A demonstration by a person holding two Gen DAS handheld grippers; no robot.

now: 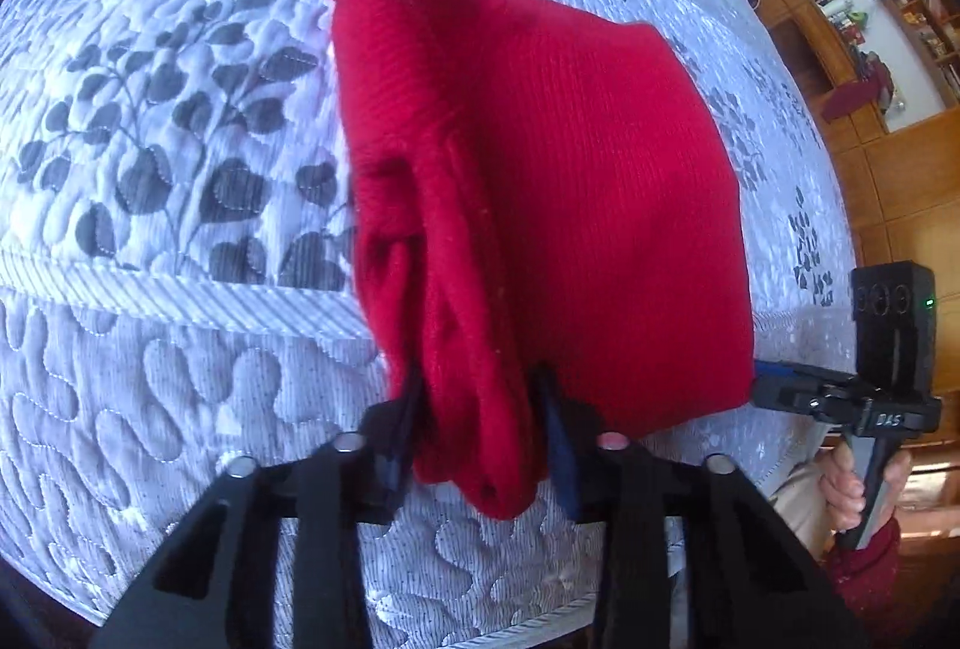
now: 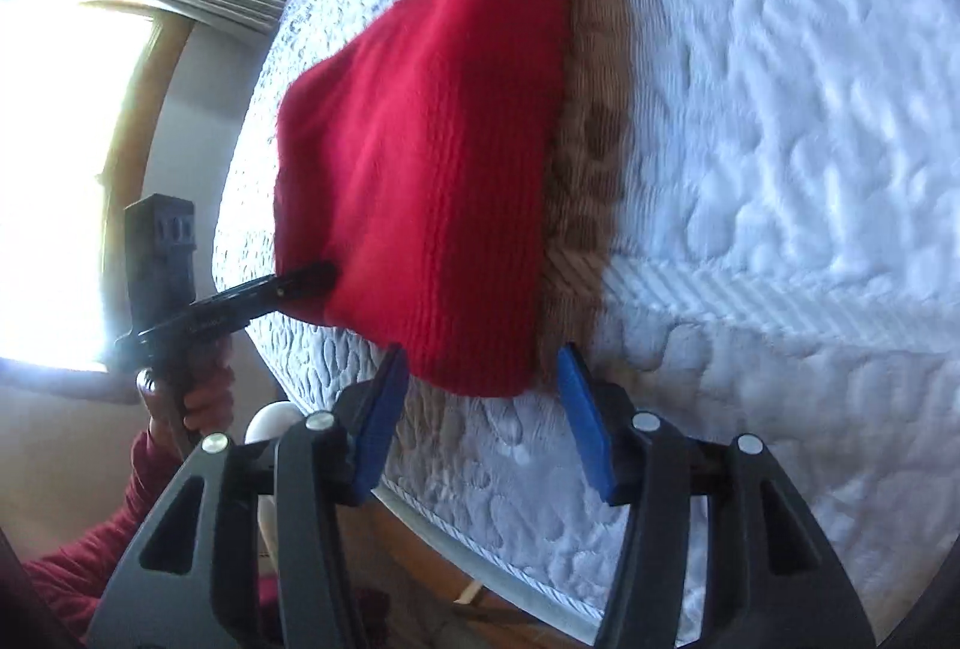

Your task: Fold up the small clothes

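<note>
We have the red knit garment [image 1: 540, 205] on the quilted bed [image 1: 180, 349], already folded into a thick, roughly rectangular packet whose long axis runs away from us, from the near edge of the bed toward its far side.

Our left gripper [image 1: 480, 421] is at the near left corner of the packet, and its fingers [image 1: 555, 439] pinch the bundled, layered edge there — the cloth bulges out between them and hangs a little below. In the right wrist view the same gripper [image 2: 300, 280] shows as a dark tip biting that corner, which looks lifted off the quilt.

Our right gripper [image 2: 480, 403] sits at the near right corner. Its blue-padded fingers [image 2: 585, 427] are spread, one on each side of the corner, and we see no cloth pressed between them; the corner lies just ahead of the gap, between the pads rather than in them. A brown shape [image 2: 591, 109] runs along the packet's right edge; through the blur we cannot tell whether it is another cloth or a shadow.

So the relation that matters: the garment lies straight ahead of both grippers, near short edge toward us. The left already holds; we judge the right must come slightly forward and grip its corner before the near edge can be carried toward the far end.
</note>
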